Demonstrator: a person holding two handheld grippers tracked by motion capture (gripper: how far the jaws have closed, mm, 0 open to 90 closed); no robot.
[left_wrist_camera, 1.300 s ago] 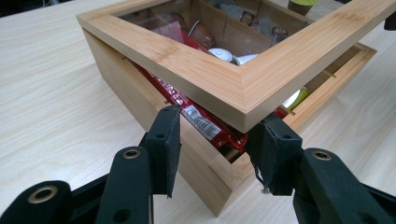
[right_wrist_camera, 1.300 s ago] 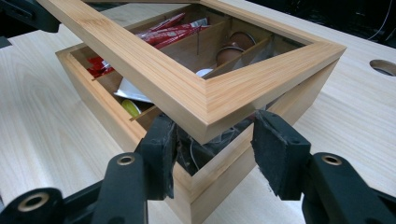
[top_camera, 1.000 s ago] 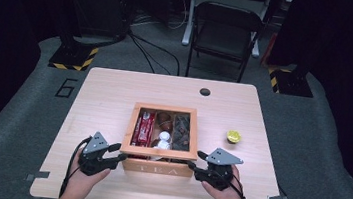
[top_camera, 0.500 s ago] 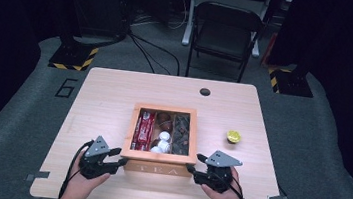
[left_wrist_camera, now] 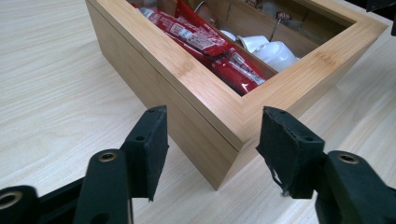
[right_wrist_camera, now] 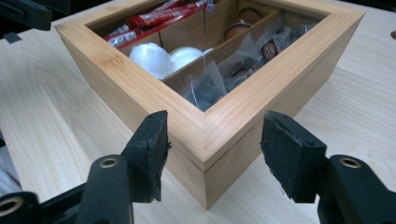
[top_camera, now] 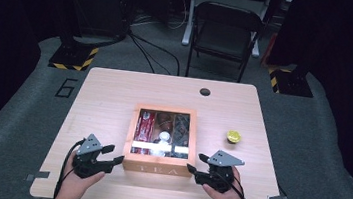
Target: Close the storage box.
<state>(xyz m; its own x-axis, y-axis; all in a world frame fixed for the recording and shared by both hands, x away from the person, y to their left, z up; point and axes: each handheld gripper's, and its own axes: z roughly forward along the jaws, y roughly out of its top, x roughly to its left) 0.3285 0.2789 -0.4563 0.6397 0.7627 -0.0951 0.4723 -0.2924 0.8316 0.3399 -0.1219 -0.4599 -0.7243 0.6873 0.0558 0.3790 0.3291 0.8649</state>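
Pale tabletop (top_camera: 109, 97) carries our bamboo tea box (top_camera: 158, 165) near its front edge. Both the left gripper (top_camera: 118, 160) and right gripper (top_camera: 190, 169) have just been opening, fingers straddling its near corners without pressing; we should back straight off, not nudging it.

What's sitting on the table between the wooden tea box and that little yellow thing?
Nothing: in the high view, only bare table lies between the tea box and the yellow thing.

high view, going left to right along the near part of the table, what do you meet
left gripper → wooden tea box → right gripper → yellow cup, set a little farther back
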